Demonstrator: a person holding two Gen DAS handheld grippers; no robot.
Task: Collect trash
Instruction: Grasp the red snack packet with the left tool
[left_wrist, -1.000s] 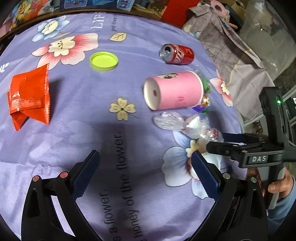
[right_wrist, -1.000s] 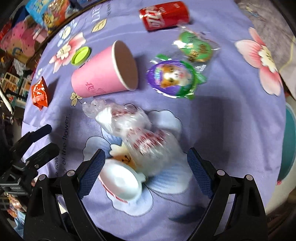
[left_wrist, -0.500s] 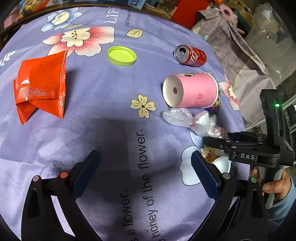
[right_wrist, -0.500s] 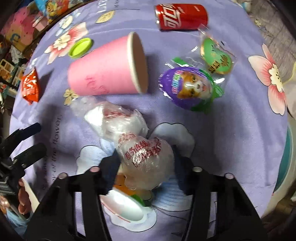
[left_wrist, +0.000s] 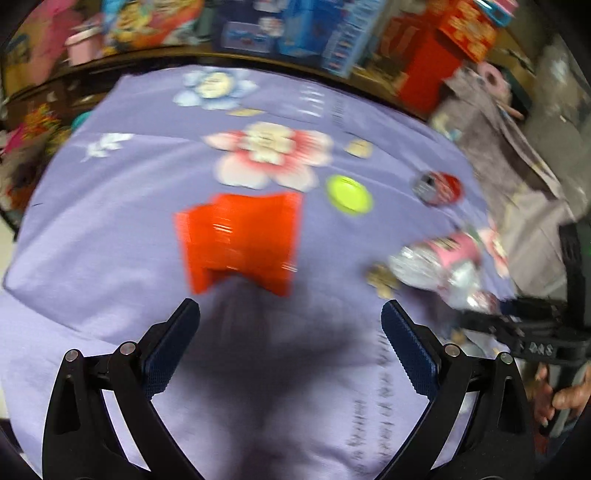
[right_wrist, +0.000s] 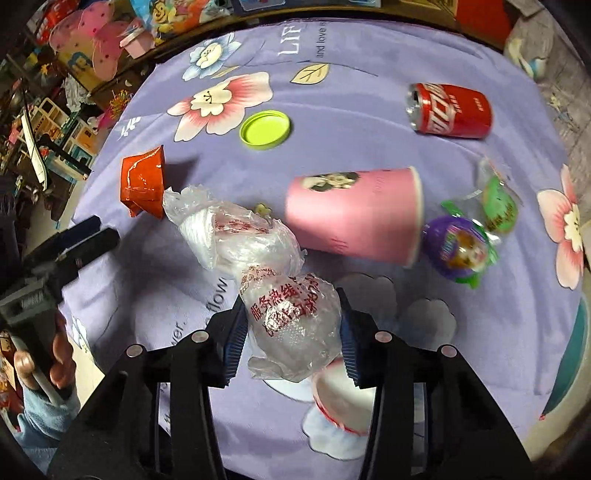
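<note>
My right gripper (right_wrist: 291, 332) is shut on a crumpled clear plastic bag (right_wrist: 273, 288) with red print and holds it above the purple flowered cloth (right_wrist: 351, 140). The bag also shows in the left wrist view (left_wrist: 439, 273). My left gripper (left_wrist: 290, 332) is open and empty, just in front of an orange-red wrapper (left_wrist: 240, 240), which also shows in the right wrist view (right_wrist: 142, 184). The left wrist view is blurred by motion.
On the cloth lie a pink paper cup (right_wrist: 354, 214) on its side, a red can (right_wrist: 450, 110), a green lid (right_wrist: 264, 129), a purple toy pack (right_wrist: 461, 251), a green pack (right_wrist: 498, 203) and a white cup (right_wrist: 340, 402). Shelves of boxes stand behind.
My right gripper has closed on the plastic bag and lifted it. My left gripper has swung left, so the orange-red wrapper now lies straight ahead of it.
</note>
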